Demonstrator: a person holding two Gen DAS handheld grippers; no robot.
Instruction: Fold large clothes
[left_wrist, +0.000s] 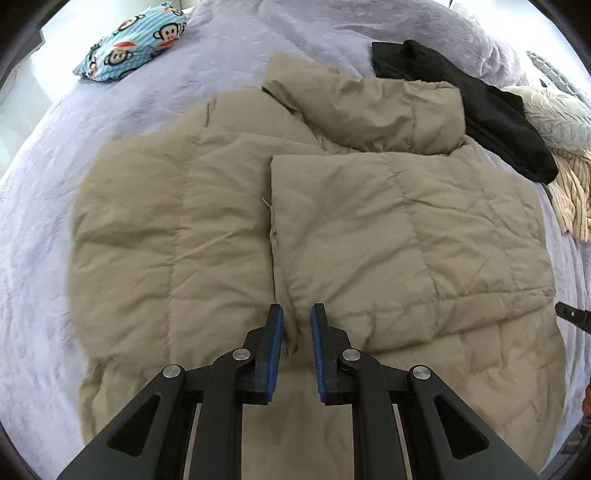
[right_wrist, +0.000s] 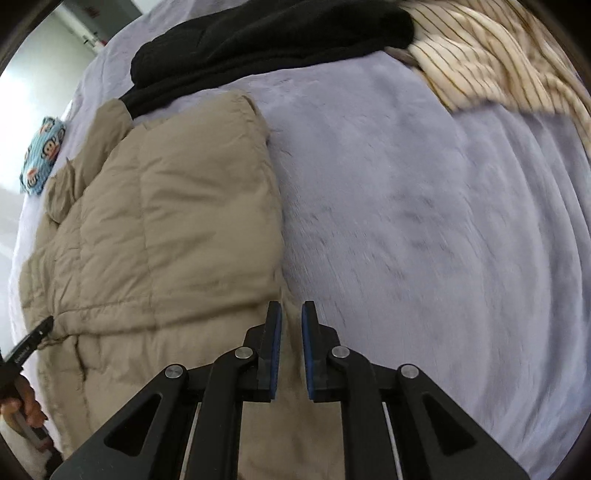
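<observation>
A tan quilted jacket (left_wrist: 207, 221) lies spread on a lilac bedspread (left_wrist: 48, 192), with one panel (left_wrist: 388, 229) folded over its middle and a sleeve bunched at the far end. My left gripper (left_wrist: 297, 325) is shut on a pinch of the jacket at the near corner of that folded panel. In the right wrist view my right gripper (right_wrist: 291, 321) is shut on the jacket's (right_wrist: 166, 229) right edge, where it meets the bedspread (right_wrist: 424, 221). The left gripper's tip (right_wrist: 37, 338) shows at the jacket's near left, and the right gripper's tip (left_wrist: 570, 317) at the far right of the left view.
A black garment (left_wrist: 480, 103) and a cream striped one (left_wrist: 572, 192) lie beyond the jacket's right side. A blue monkey-print pillow (left_wrist: 133, 44) rests at the far left of the bed. A hand (right_wrist: 22, 406) holds the left gripper's handle.
</observation>
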